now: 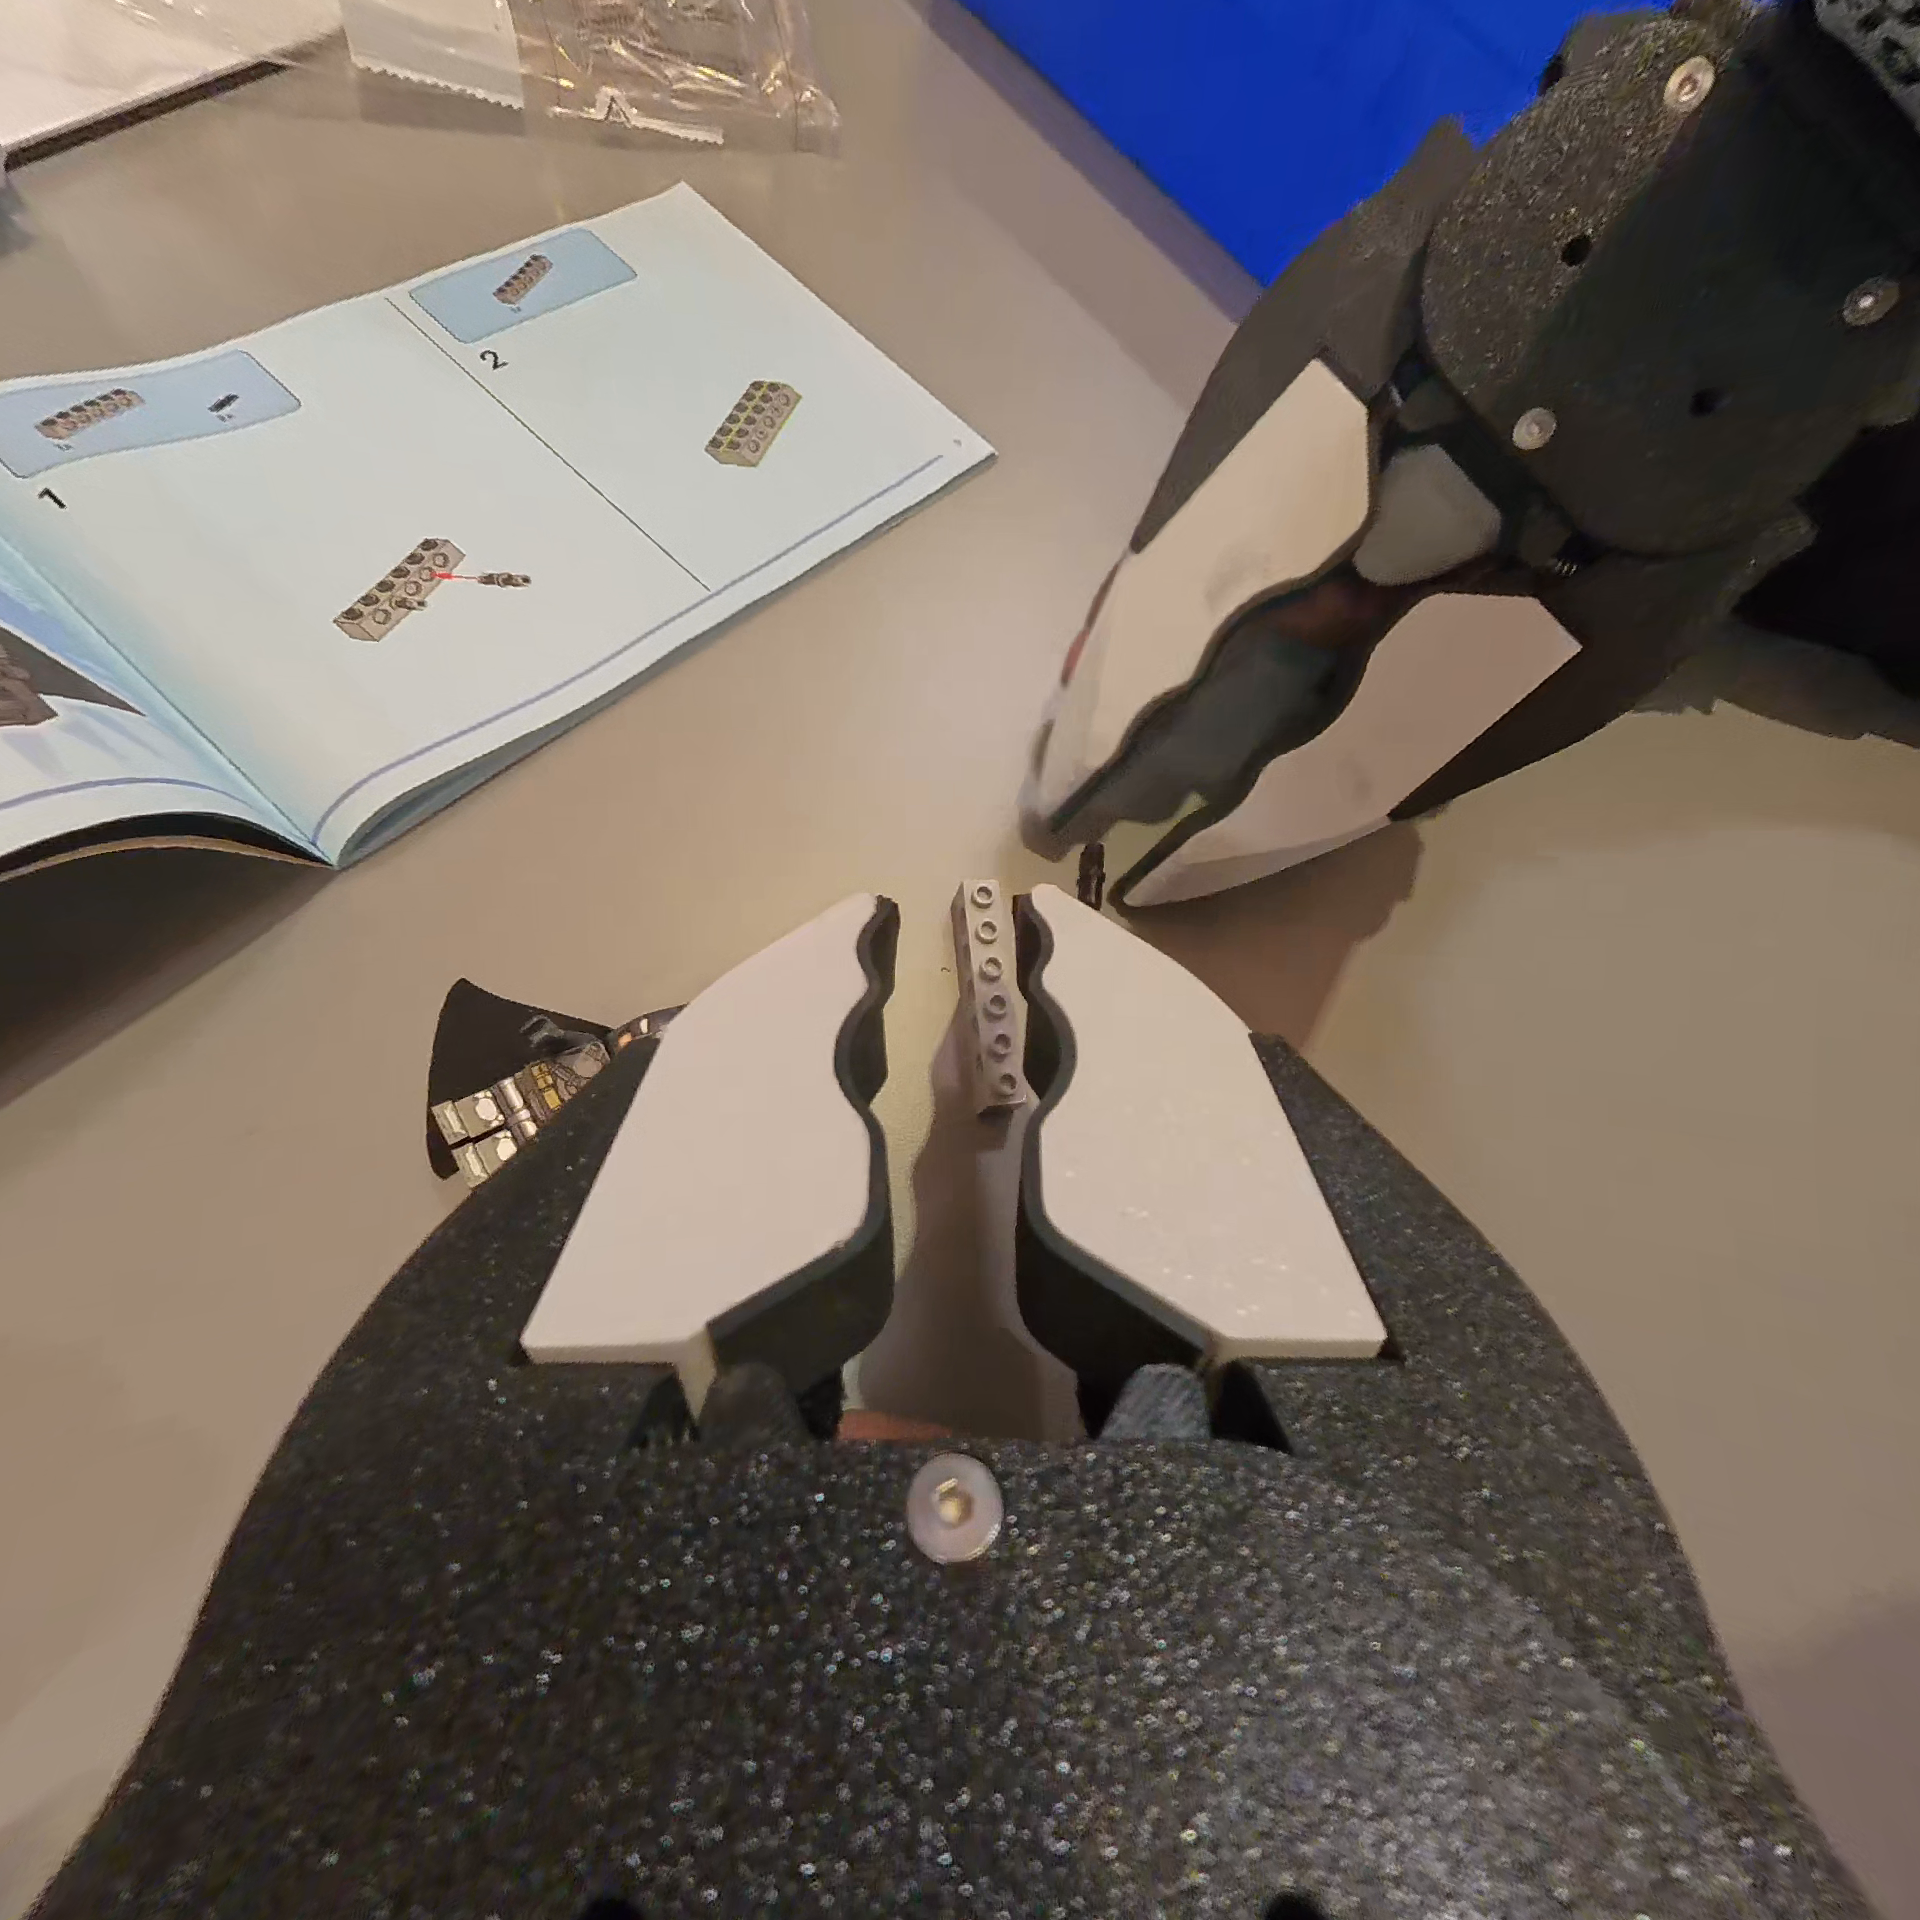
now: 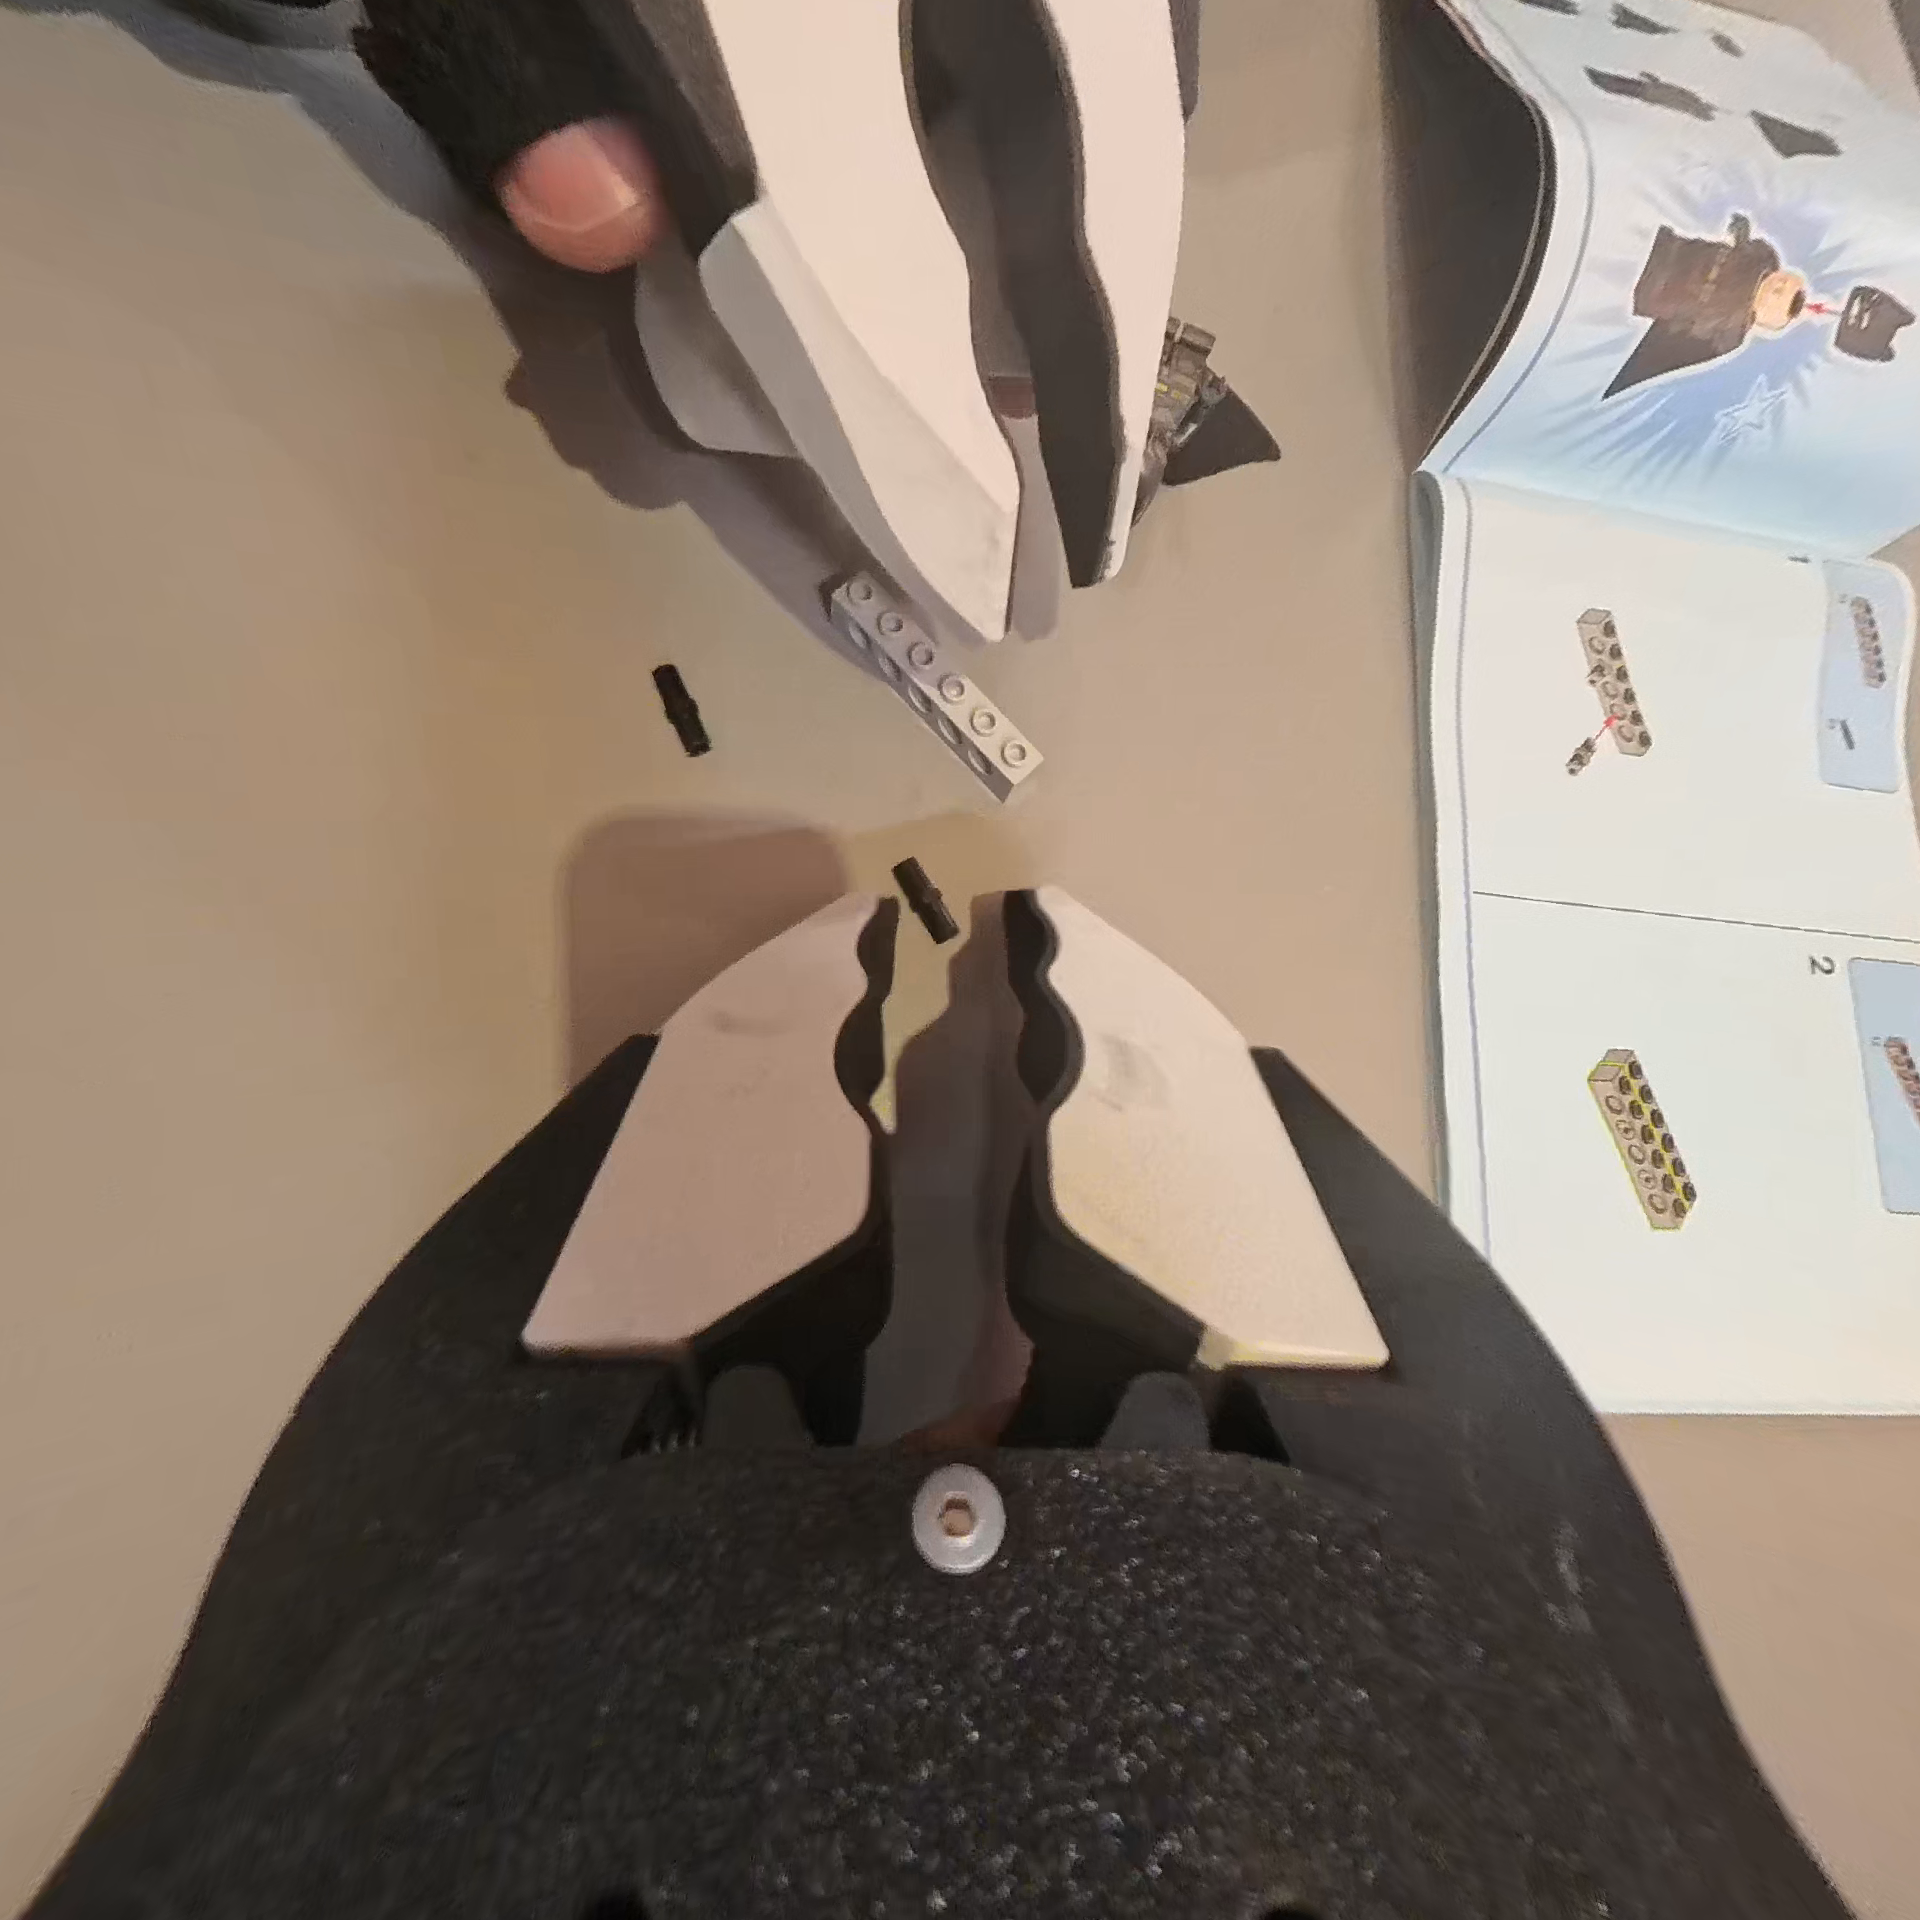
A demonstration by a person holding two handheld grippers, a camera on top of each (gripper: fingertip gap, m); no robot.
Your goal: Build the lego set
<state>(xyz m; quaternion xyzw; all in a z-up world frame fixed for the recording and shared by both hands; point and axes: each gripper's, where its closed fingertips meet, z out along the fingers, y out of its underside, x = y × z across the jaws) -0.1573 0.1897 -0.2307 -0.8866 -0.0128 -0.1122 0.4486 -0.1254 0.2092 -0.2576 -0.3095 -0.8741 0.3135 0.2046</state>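
The left gripper [image 1: 951, 904] sat closest to its camera, its pale fingers [image 1: 1143, 1091] spread, with a grey studded beam [image 1: 992, 1003] lying on the table [image 1: 1558, 1143] in the gap, close against the right-hand finger and clear of the other; neither pad pinched it. The right gripper [image 2: 945, 904] was likewise spread just above the tabletop, a short black pin [image 2: 925, 902] lying loose at its tips, gripped by nothing. A second black pin [image 2: 681, 709] lay apart to one side. The beam was long and narrow, one row of studs on top and round holes along its side, and every hole visible looked empty, so both pins appeared not yet fitted. An open instruction booklet [image 1: 416, 520] with pale blue pages lay beside them, a small dark caped figure [image 1: 499, 1081] lay near the left gripper, and clear plastic bags [image 1: 675, 73] were at the far edge.
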